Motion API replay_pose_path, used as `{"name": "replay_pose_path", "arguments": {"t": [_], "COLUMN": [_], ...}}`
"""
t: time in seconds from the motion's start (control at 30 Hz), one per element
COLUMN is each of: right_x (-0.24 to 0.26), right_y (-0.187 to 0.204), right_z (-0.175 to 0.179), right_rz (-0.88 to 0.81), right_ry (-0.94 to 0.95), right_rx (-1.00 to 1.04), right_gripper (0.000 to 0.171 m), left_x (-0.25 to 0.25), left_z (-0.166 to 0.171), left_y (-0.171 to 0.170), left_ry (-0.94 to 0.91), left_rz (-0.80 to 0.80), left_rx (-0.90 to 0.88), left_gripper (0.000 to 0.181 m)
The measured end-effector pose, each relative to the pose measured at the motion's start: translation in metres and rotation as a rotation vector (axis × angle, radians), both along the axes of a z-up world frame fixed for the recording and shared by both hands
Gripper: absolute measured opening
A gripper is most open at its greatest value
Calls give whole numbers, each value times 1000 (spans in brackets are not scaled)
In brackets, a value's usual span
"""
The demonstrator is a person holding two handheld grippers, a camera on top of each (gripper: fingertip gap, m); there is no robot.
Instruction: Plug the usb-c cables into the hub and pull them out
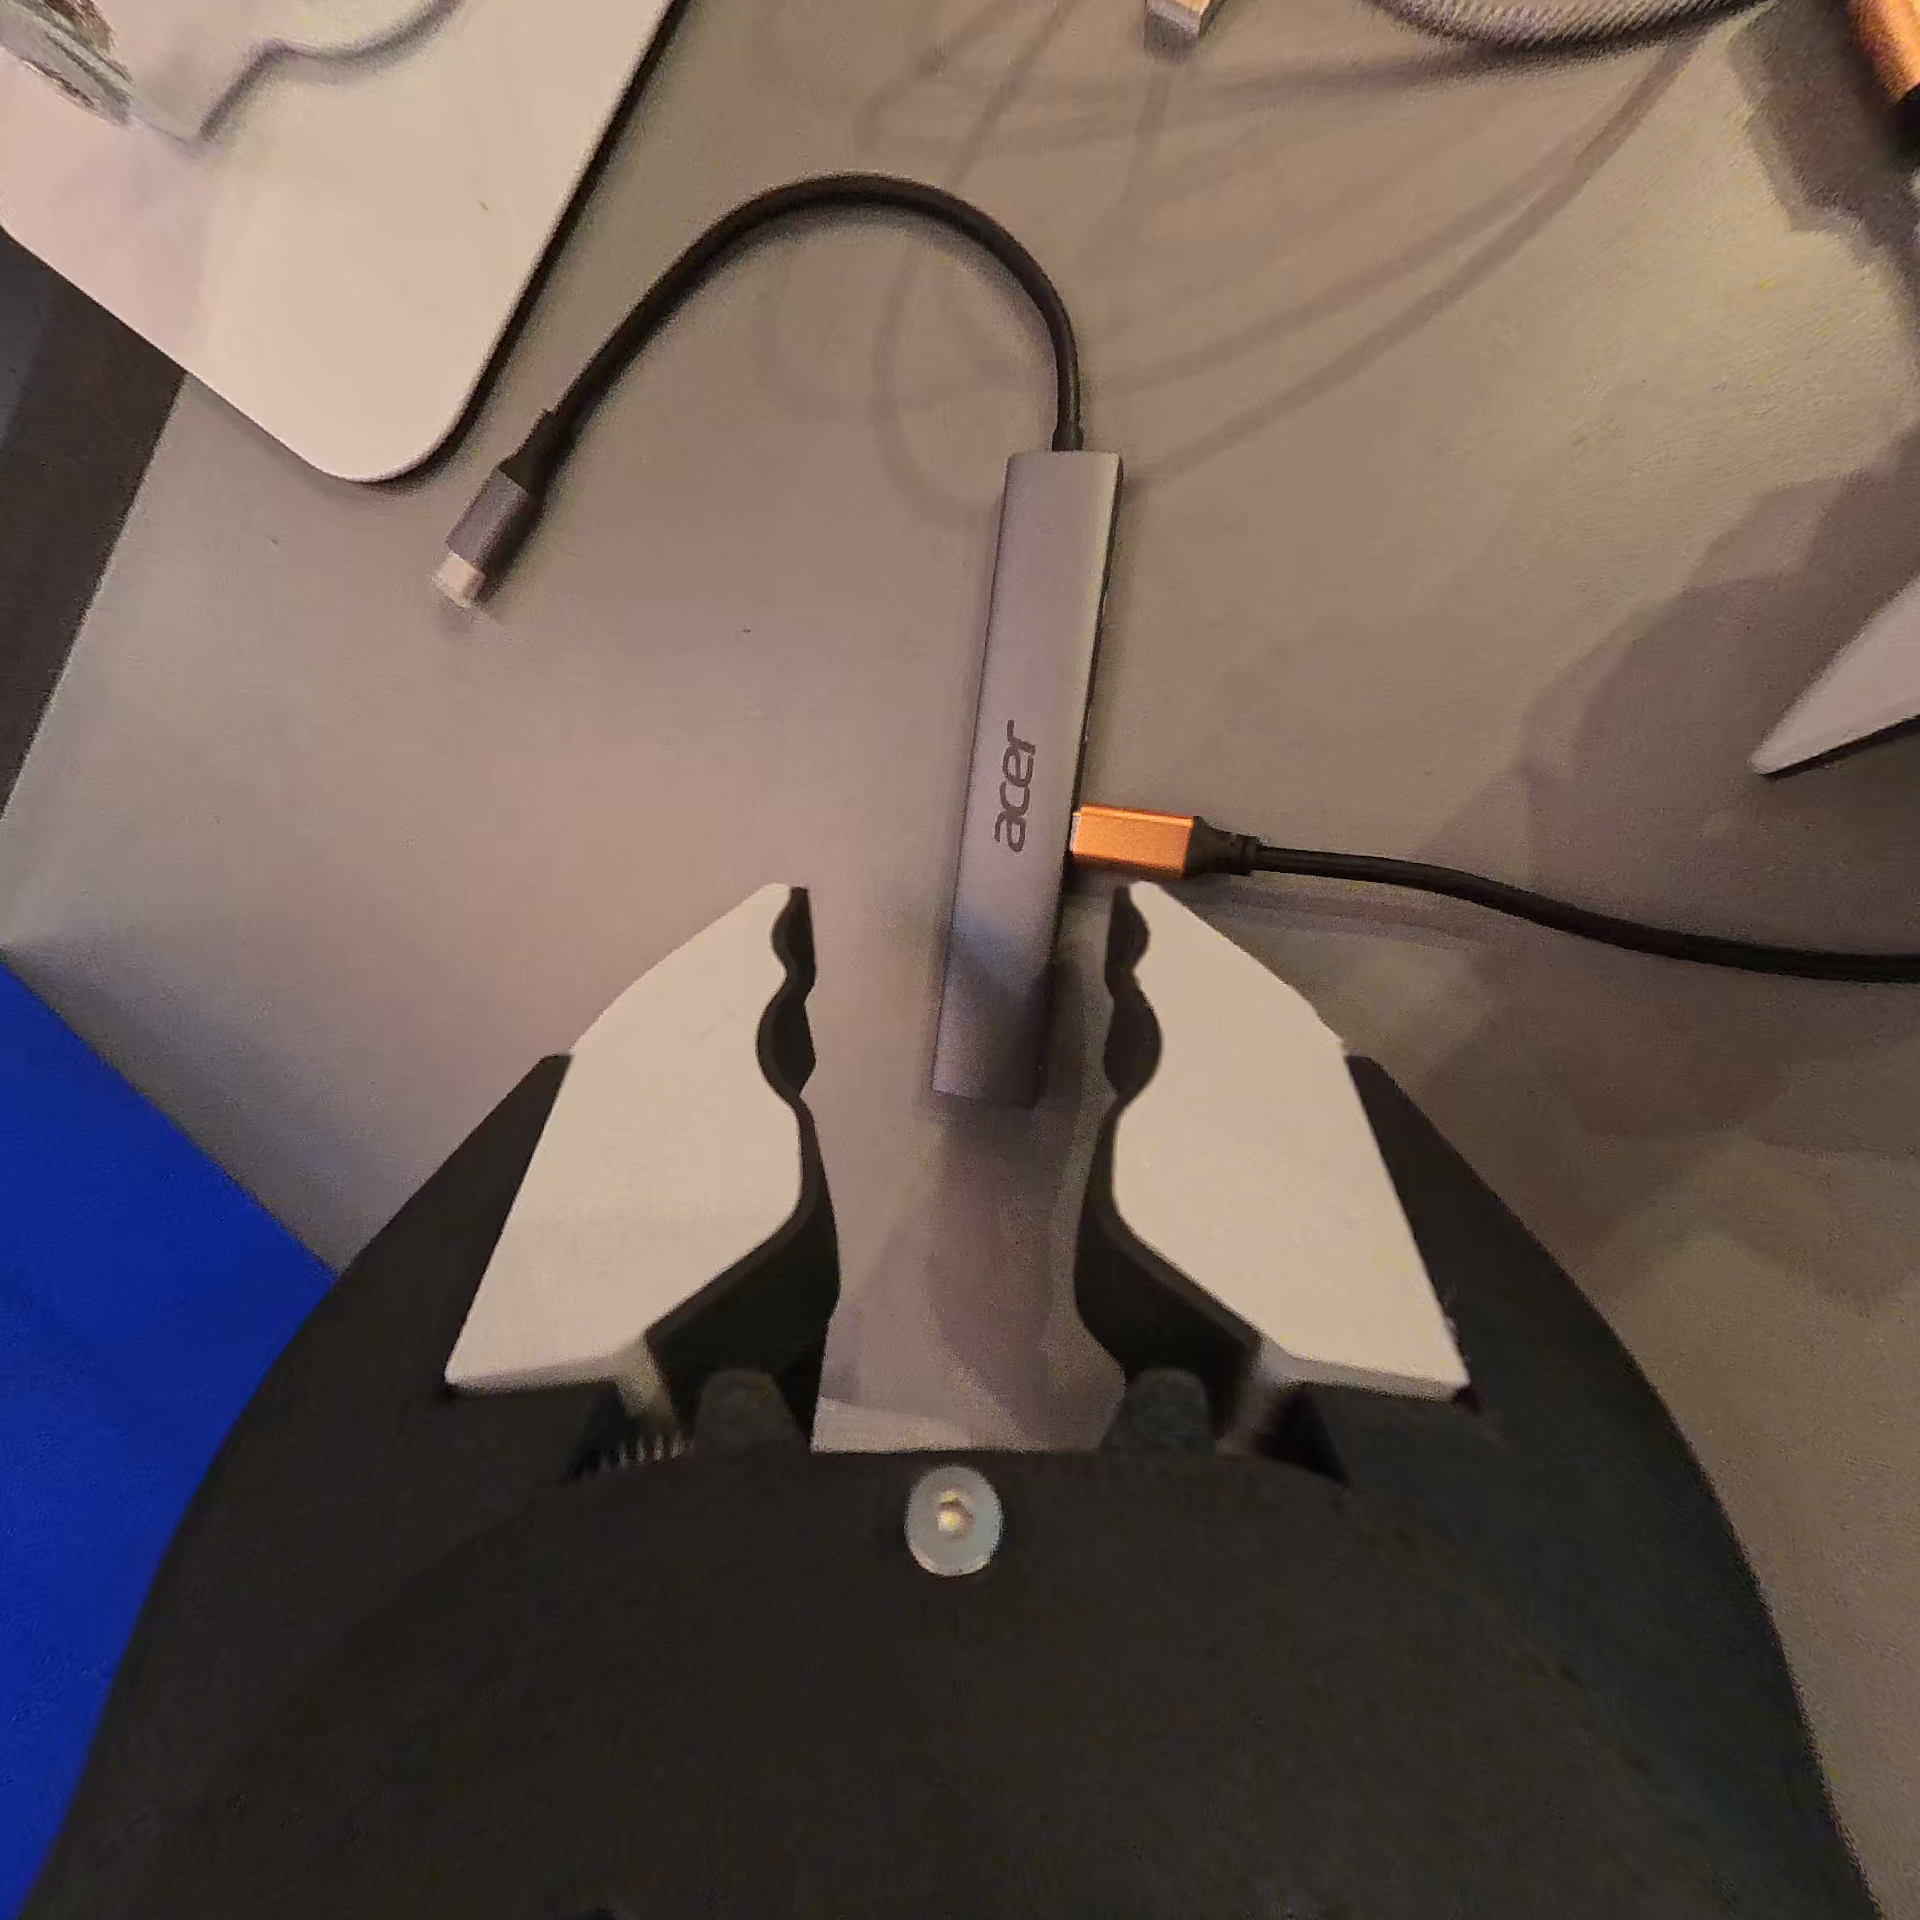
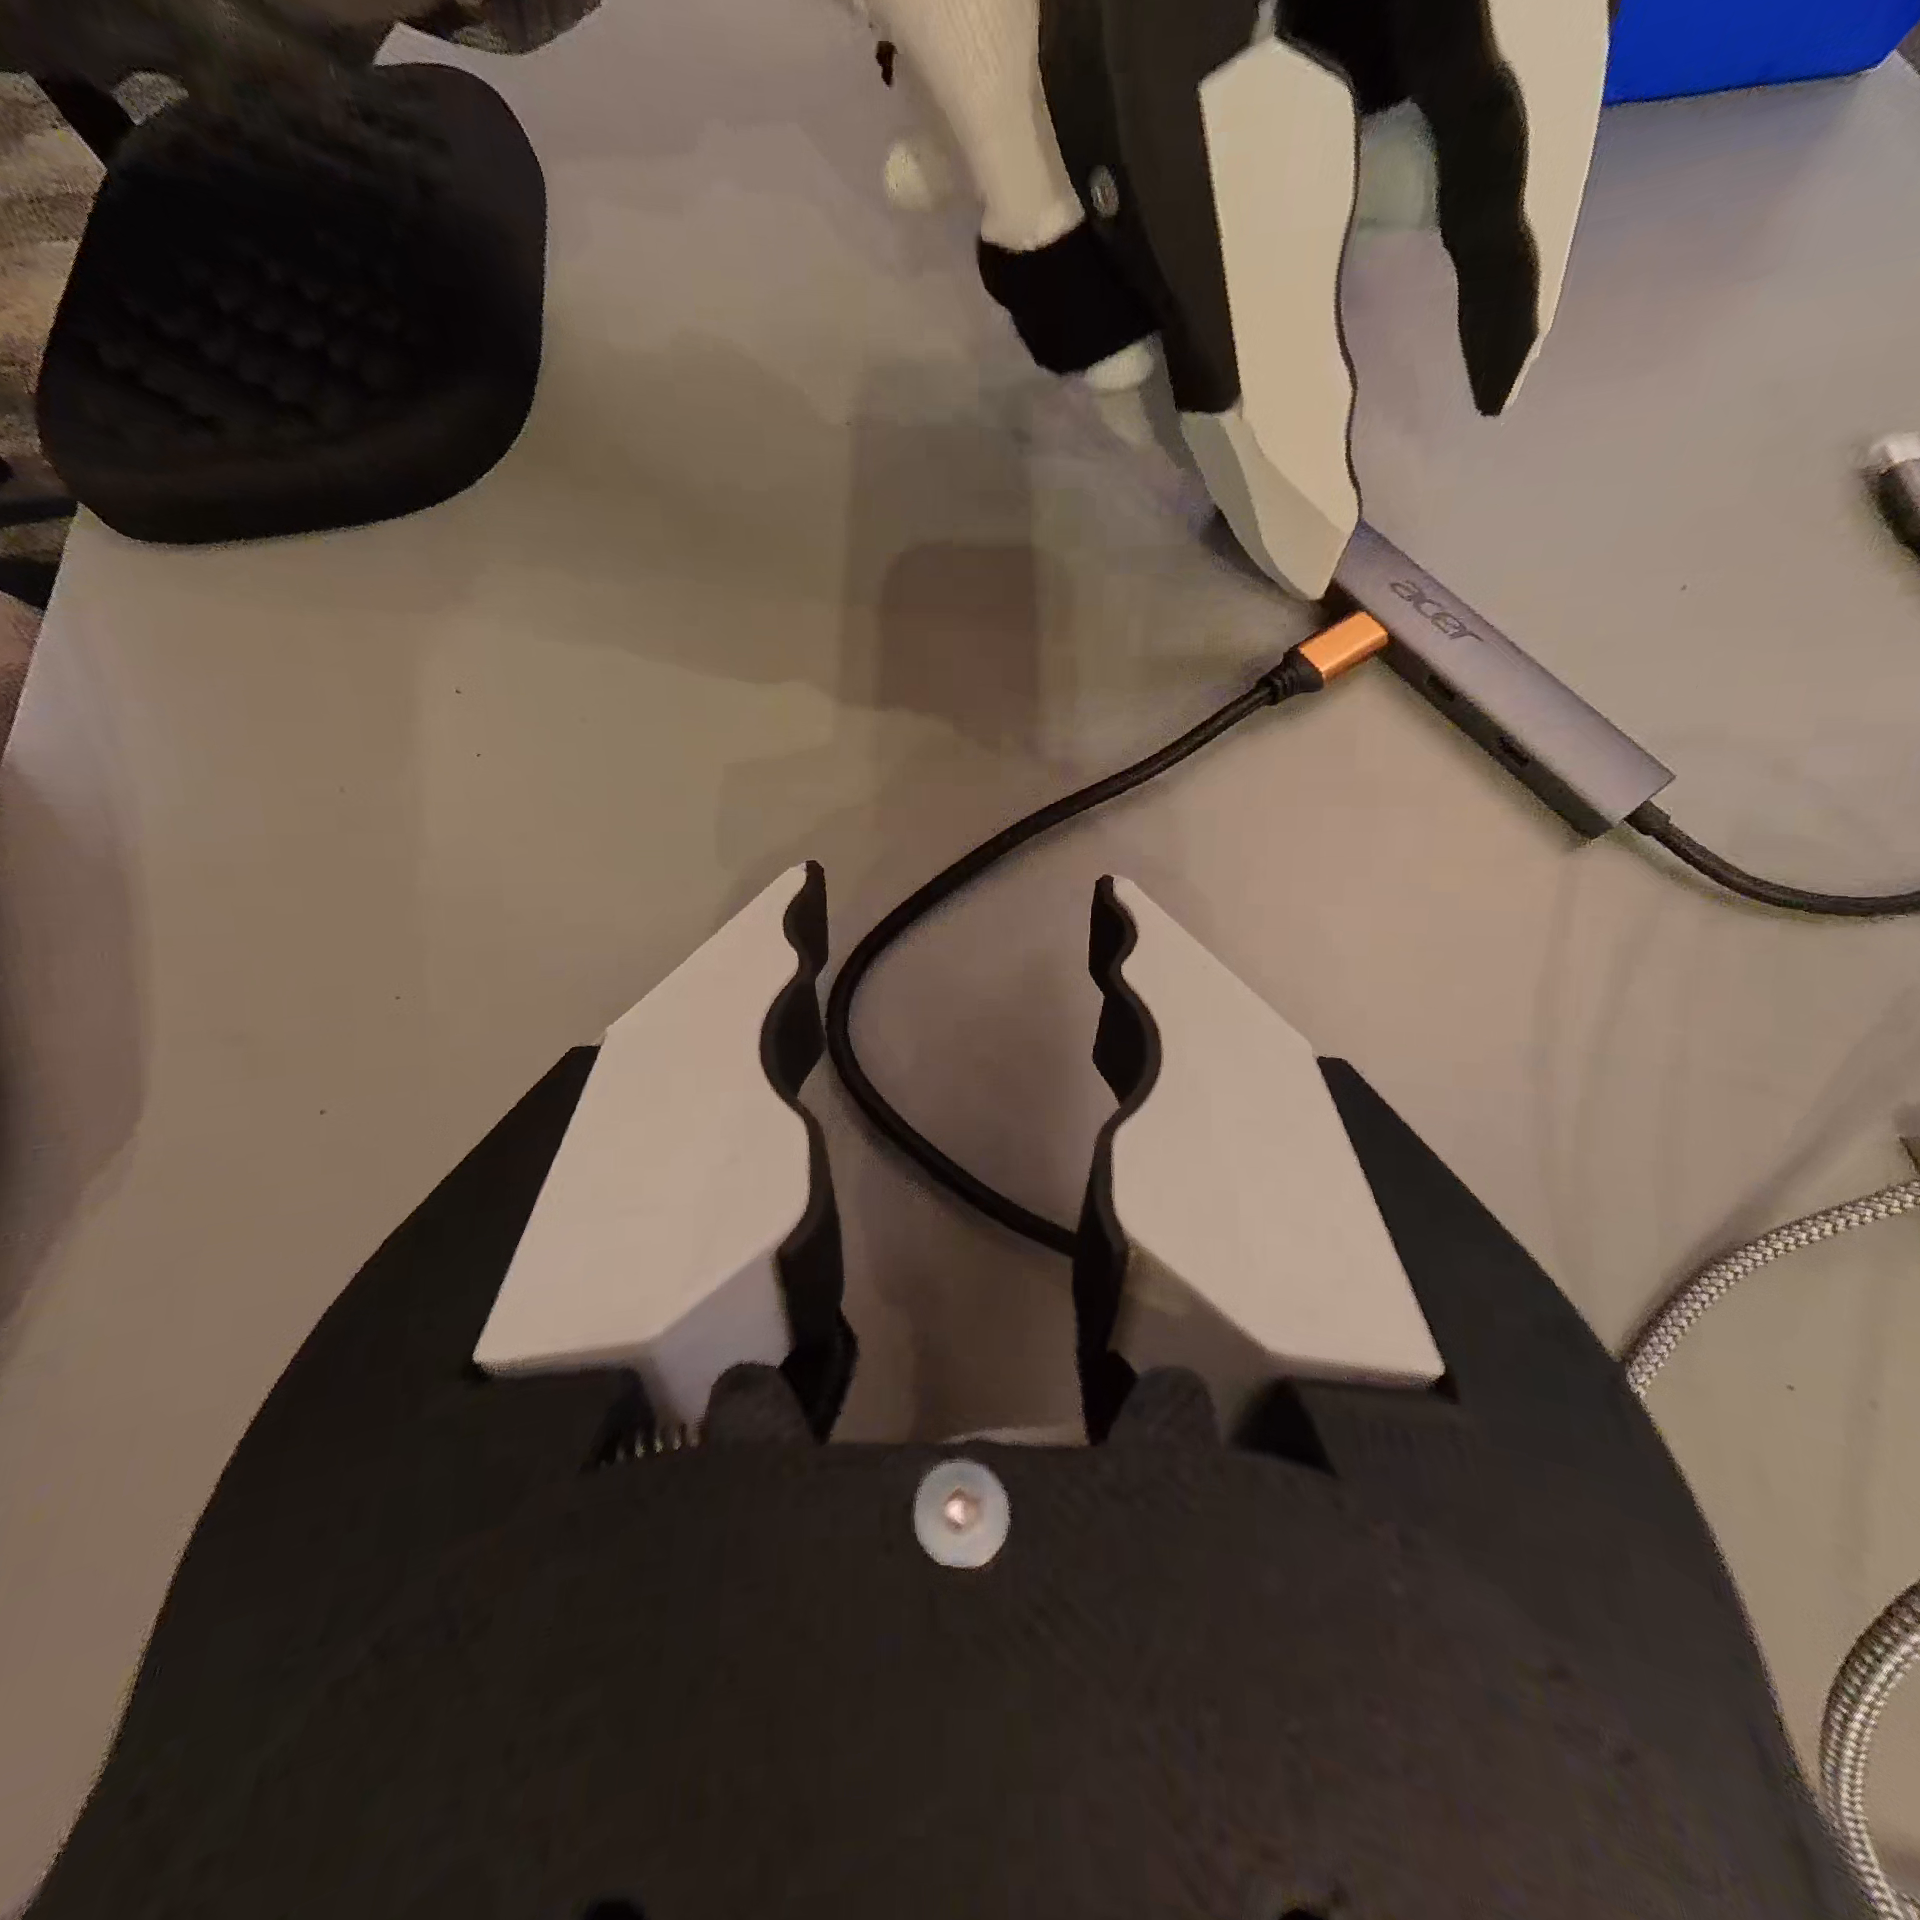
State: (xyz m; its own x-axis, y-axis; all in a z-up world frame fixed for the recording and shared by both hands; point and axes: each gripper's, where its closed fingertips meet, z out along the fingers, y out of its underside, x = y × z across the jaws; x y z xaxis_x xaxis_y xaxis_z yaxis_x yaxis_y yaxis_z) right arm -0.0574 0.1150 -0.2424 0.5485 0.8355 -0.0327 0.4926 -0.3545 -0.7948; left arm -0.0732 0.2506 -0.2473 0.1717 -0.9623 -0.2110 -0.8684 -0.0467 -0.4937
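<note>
A: Starting on your left: the left gripper (image 1: 961, 904) is spread, jaws straddling the near end of the hub (image 1: 1039, 769), not clamped on it. The hub lies flat on the grey table (image 1: 520, 831), its long axis running straight away from you.

B: And 1 cable is in: the orange plug (image 1: 1132, 844) sits in the hub's right side, just ahead of your left jaws.

A: On your right, the right gripper (image 2: 958, 883) is spread too, holding nothing. The black cable (image 2: 1039, 831) loops between its jaws.

B: Your left is nearer the hub. The plug lies ahead and right of your right gripper, I'd judge.
</note>
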Motion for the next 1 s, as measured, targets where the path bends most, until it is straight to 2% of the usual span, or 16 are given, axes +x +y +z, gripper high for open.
{"name": "replay_pose_path", "arguments": {"t": [0.1,0.2,0.3,0.4,0.5,0.63,0.83,0.93,1.0], "right_x": [1,2,2,2,3,3,4,3,3], "right_y": [0,-2,-3,-4,-4,-5,-7,-7,-8], "right_z": [4,8,11,13,16,17,19,19,19], "right_rz": [-3,1,7,12,12,17,23,28,34], "right_ry": [26,55,76,93,110,122,137,140,142], "right_rx": [5,13,20,23,26,26,26,27,26], "right_gripper": [50,50,50,50,50,49,49,50,50], "left_x": [-4,-20,-67,-129,-180,-220,-239,-239,-240], "left_z": [22,66,105,116,100,53,-1,-11,-14], "left_y": [-6,-6,22,68,109,148,172,180,187], "left_ry": [-59,-175,-188,-81,13,217,397,408,393], "left_rz": [12,48,143,247,296,320,349,357,388], "left_rx": [10,50,171,255,191,127,25,0,-16], "left_gripper": [57,49,39,36,33,30,35,33,25]}}
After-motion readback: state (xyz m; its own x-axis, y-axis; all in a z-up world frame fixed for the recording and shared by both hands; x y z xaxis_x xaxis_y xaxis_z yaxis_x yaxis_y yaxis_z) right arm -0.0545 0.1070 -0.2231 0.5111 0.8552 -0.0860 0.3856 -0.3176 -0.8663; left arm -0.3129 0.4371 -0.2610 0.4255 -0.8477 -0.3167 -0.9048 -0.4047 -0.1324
